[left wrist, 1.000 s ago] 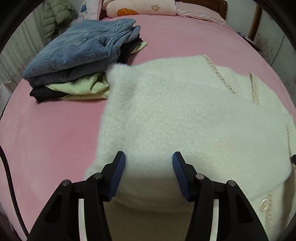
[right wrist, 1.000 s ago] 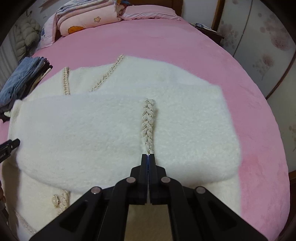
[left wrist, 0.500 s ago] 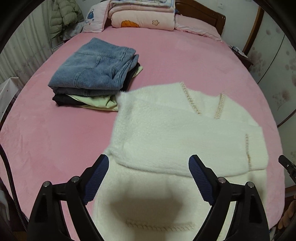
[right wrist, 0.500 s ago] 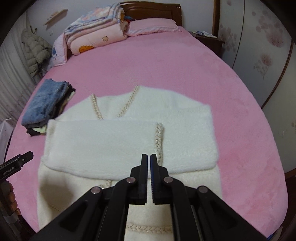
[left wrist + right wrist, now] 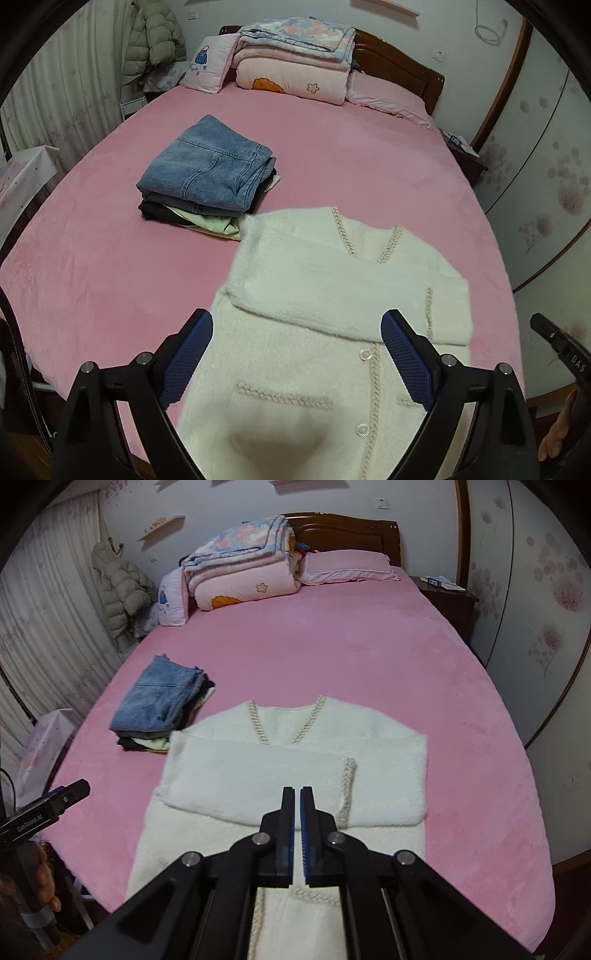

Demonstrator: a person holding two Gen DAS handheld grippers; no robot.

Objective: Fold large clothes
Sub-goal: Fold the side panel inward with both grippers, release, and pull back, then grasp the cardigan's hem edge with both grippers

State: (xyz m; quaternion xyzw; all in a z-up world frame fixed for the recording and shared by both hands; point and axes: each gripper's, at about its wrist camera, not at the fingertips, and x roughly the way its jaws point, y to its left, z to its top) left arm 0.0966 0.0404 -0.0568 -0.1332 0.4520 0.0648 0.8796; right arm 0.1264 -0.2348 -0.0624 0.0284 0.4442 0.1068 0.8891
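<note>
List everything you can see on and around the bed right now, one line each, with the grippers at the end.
Cardigan: 1, cream, fluffy with braided trim and buttons, flat at the near end of the bed, both sleeves folded across the chest.
Folded clothes stack: 1 pile, blue denim on top, black and pale green below, beyond the cardigan's left shoulder.
Bed cover: 1, pink.
Folded quilts: 1 pile, pink and floral blue, at the headboard.
Pillow: 1, pink, beside the quilts.
Puffer jacket: 1, grey-green, hanging left of the bed.
Nightstand: 1, dark wood, right of the headboard.
Left gripper: open, above the cardigan, holding nothing.
Right gripper: fingers nearly together, holding nothing.
</note>
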